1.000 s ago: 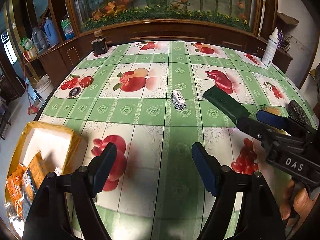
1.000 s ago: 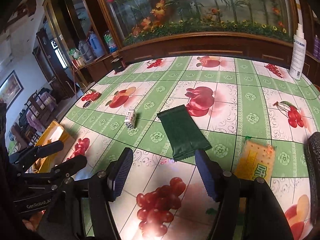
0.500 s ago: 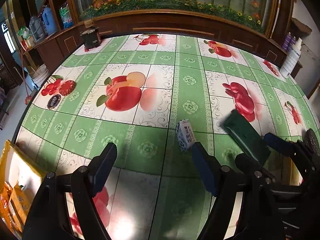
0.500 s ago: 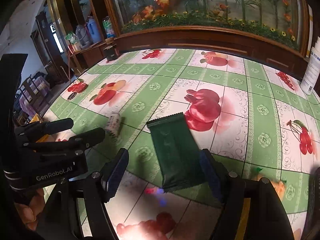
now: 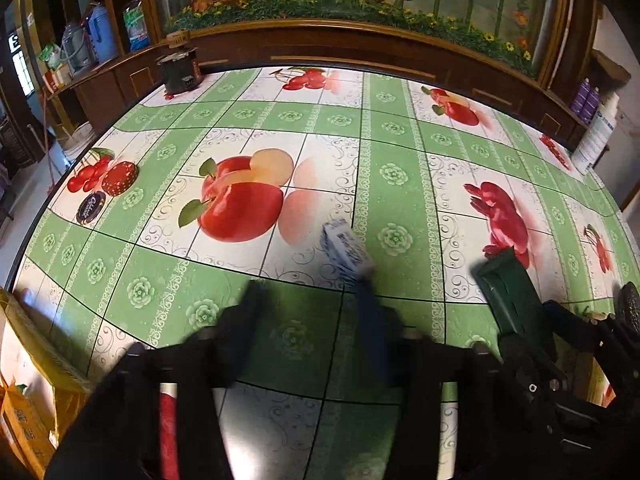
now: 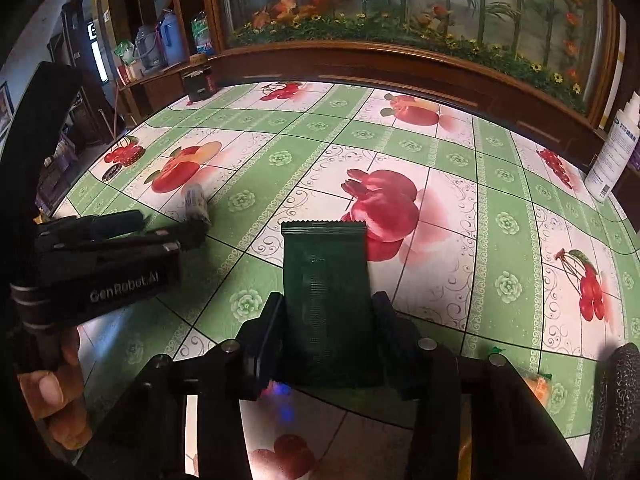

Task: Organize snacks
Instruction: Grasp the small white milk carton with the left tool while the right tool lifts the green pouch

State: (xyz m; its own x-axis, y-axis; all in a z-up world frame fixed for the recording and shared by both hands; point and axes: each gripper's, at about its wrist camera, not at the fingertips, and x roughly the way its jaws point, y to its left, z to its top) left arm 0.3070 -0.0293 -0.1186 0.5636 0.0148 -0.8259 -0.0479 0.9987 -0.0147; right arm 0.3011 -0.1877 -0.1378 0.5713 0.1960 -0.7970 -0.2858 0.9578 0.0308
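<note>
A small white-and-blue snack packet (image 5: 344, 250) lies on the fruit-print tablecloth (image 5: 280, 120). My left gripper (image 5: 308, 292) is just short of it, jaws closing and blurred. The packet sits at the right fingertip, and only cloth shows in the gap. In the right wrist view this same packet (image 6: 196, 202) lies at the tip of the left gripper (image 6: 168, 226). A dark green packet (image 6: 326, 280) lies lengthwise between the fingers of my right gripper (image 6: 328, 308). Those jaws are closing, both pads against its long edges. The green packet (image 5: 506, 292) also shows in the left wrist view.
An open yellow box (image 5: 28, 356) holding snack packs sits at the table's near left. An orange cracker packet (image 6: 536, 388) peeks from behind the right finger. A white spray bottle (image 6: 612, 152) stands at the right edge and a black container (image 5: 180, 70) at the far edge. A hand (image 6: 52, 392) grips the left handle.
My left gripper moved forward up to the small packet and its jaws narrowed. The right gripper slid over the green packet and its jaws closed onto the packet's sides.
</note>
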